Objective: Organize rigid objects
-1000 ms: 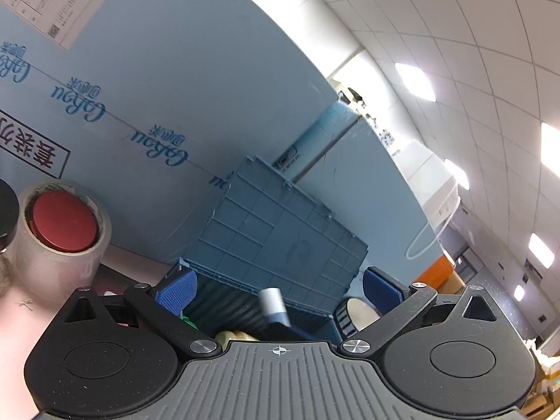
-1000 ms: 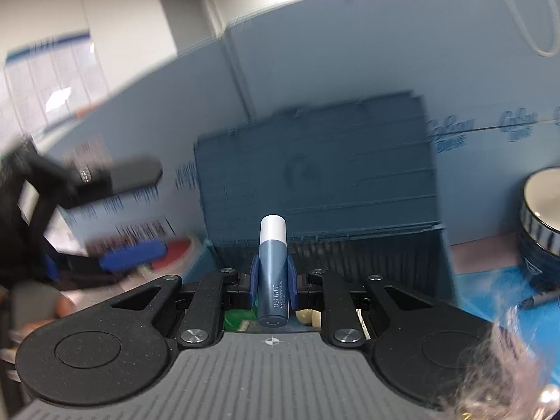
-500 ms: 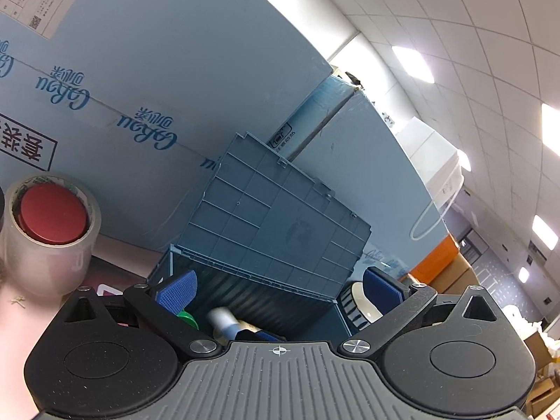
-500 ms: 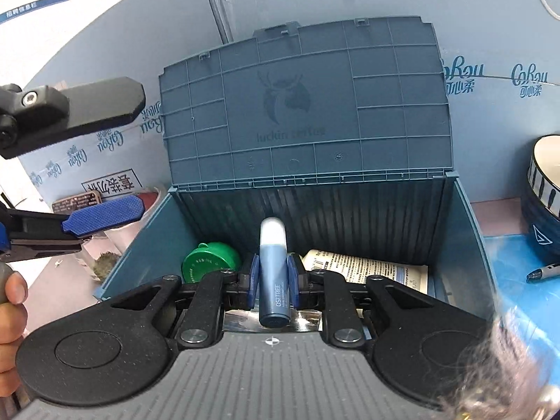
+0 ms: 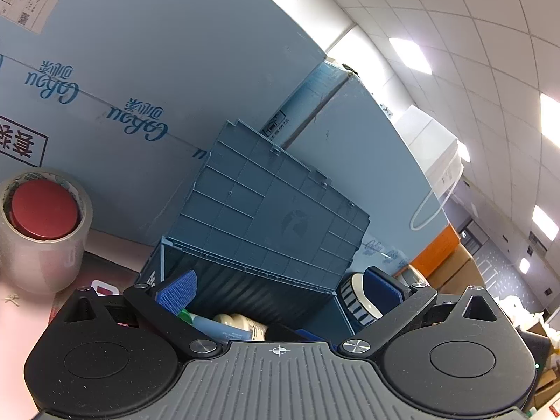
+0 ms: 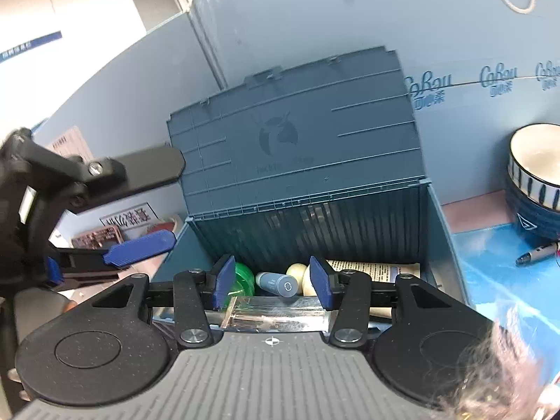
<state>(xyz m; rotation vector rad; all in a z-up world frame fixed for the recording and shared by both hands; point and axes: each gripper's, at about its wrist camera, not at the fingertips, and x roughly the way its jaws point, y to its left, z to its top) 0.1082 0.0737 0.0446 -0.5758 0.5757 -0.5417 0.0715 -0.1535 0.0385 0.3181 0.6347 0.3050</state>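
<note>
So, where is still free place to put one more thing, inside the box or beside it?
Inside the blue box the floor is crowded: blue tube, green lid, cream bottles and a leaflet. Free patches: the blue mat between box wall, pen and bowl.

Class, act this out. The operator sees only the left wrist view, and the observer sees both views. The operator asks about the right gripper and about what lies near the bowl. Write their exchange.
Operator: Is the right gripper holding anything?
Observer: No. The right gripper is open and empty, and the blue tube lies loose in the box.
Operator: Is anything lying by the bowl?
Observer: Yes. A pen lies on the blue mat in front of the bowl.
</note>
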